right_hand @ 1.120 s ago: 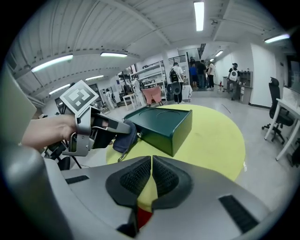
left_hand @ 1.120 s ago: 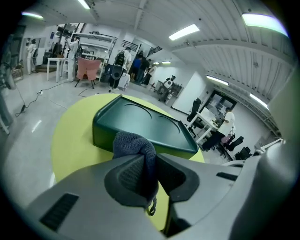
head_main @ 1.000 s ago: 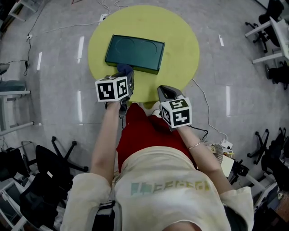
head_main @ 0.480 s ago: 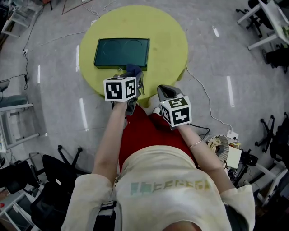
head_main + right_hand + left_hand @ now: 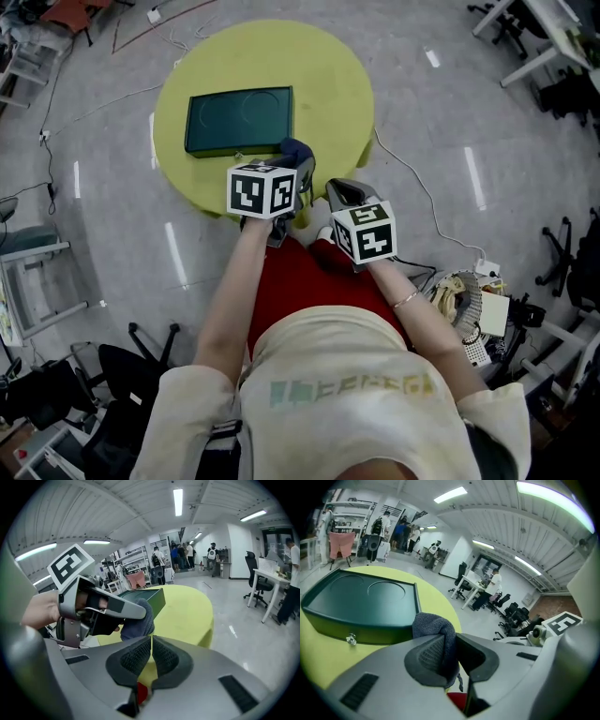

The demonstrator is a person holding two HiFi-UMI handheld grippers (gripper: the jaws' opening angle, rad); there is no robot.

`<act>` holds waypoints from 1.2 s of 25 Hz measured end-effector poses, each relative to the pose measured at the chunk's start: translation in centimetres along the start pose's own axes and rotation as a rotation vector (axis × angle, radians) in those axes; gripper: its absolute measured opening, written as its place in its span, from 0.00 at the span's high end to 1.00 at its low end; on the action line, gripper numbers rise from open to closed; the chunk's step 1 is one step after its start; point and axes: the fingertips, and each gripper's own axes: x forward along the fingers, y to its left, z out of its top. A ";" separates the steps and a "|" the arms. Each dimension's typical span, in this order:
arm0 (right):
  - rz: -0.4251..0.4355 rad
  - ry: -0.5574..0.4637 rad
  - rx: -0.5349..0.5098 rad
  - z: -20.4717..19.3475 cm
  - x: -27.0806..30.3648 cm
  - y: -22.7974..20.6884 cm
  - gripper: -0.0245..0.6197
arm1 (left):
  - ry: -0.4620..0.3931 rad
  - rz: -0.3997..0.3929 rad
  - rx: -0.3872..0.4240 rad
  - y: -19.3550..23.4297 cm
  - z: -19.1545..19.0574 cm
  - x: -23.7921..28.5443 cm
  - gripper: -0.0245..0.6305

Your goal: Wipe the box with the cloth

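**Now: cloth clamped, box within reach**

1. Left gripper: jaws clamped on the cloth. A bunched fold stands up past the jaw tips, and a loose thread hangs below.
2. Cloth handling: dark knit, judged soft and light. It will deform under pressure and drag along a surface. The wad beyond the tips is the working face. The present hold on the gathered part looks adequate, so no re-grip appears necessary.
3. Box: dark green, flat, judged stiff with a smooth lid. It lies on the left half of the table, with its long side toward the person. Two shallow round recesses mark the lid, and a small latch sits on the near wall. A light box may slide when wiped, so bracing it at the near right corner is advisable.
4. Position: the cloth is just beside the near right corner of the box. Contact cannot be confirmed.
5. Right gripper: jaws together, nothing between them. It is held at the near right edge of the table, just beside the left gripper.
6. Clearance: the table is bare to the right of the box and beyond it. The left edge lies close to the box end.
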 end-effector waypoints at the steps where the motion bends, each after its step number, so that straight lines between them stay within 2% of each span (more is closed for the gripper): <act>1: -0.004 0.001 0.003 0.1 0.1 0.2 0.90 | 0.000 -0.023 0.010 -0.4 0.1 -0.3 0.85; 5: -0.008 -0.007 0.008 1.5 1.2 1.4 0.90 | -0.044 -0.069 0.036 -0.3 1.7 -3.1 0.85; 9: 0.020 -0.021 -0.008 3.6 3.4 4.7 0.90 | -0.093 -0.054 0.024 3.4 3.3 -8.0 0.85; 12: 0.052 -0.024 -0.034 4.9 5.0 7.3 0.90 | -0.131 0.017 0.020 7.2 4.4 -12.0 0.85; 18: 0.094 -0.013 -0.058 6.5 8.1 11.6 0.90 | -0.208 0.222 0.018 16.2 7.5 -18.9 0.85; 22: 0.093 -0.012 -0.057 7.3 9.5 12.7 0.90 | -0.180 0.353 0.078 21.4 9.2 -20.3 0.85; 24: 0.083 -0.012 -0.051 7.6 10.1 12.9 0.90 | -0.152 0.395 0.114 23.4 10.3 -20.3 0.85; 27: 0.058 -0.011 -0.031 7.9 10.5 12.8 0.90 | -0.109 0.412 0.150 25.2 11.8 -19.5 0.85; 30: 0.030 -0.010 -0.002 8.0 10.5 12.0 0.90 | -0.062 0.385 0.178 25.6 12.7 -17.4 0.85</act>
